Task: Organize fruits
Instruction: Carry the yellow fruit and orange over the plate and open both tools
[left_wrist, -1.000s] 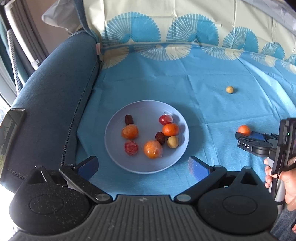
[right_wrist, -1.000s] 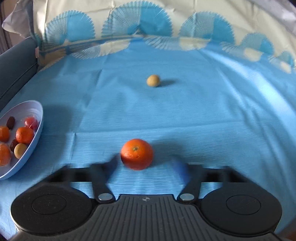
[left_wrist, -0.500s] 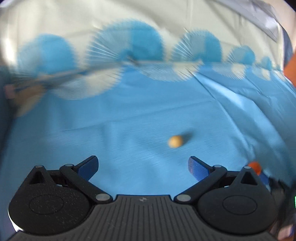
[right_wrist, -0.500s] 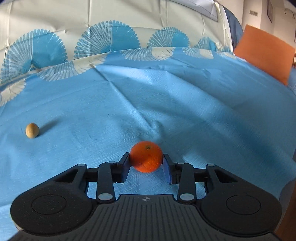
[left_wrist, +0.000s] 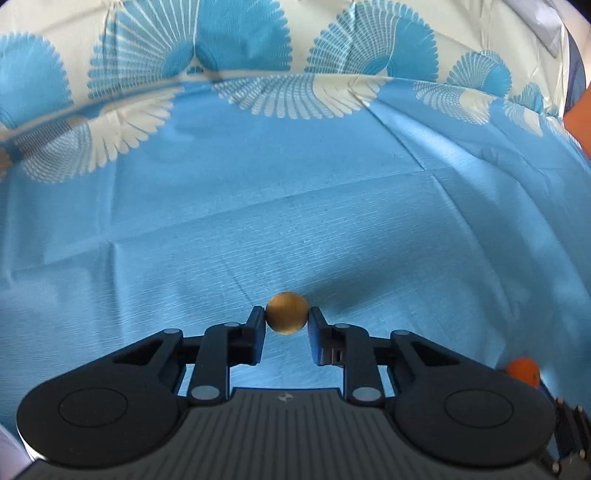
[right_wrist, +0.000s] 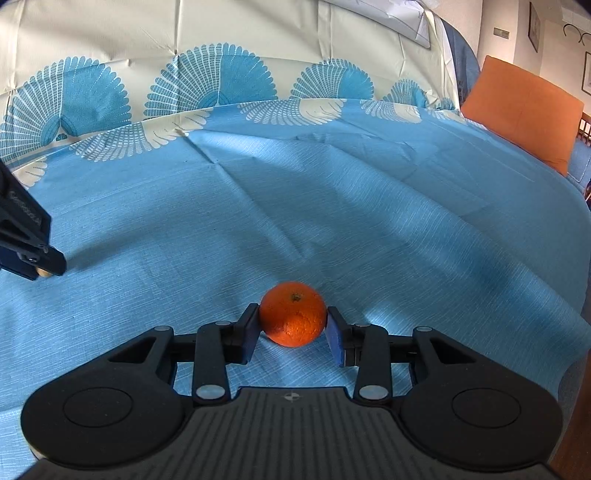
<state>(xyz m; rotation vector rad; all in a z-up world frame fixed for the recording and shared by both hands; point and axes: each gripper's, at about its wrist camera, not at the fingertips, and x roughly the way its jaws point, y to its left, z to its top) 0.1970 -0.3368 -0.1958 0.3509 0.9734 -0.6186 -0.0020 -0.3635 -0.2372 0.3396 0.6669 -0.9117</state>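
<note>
My left gripper (left_wrist: 286, 320) is shut on a small round tan fruit (left_wrist: 286, 312), held just above the blue cloth. My right gripper (right_wrist: 292, 320) is shut on an orange mandarin (right_wrist: 292, 313) that rests on the cloth. The mandarin also shows at the lower right edge of the left wrist view (left_wrist: 522, 370). The left gripper shows at the left edge of the right wrist view (right_wrist: 38, 258), with a bit of the tan fruit (right_wrist: 44, 273) under its tips. The fruit plate is out of view.
A blue cloth (right_wrist: 332, 206) with a white and blue fan pattern covers the seat and backrest. An orange cushion (right_wrist: 524, 110) leans at the far right. The cloth has folds and creases in the middle.
My left gripper turned away from the plate, moved to the tan fruit and shut on it. My right gripper closed on the mandarin and stays on it.
</note>
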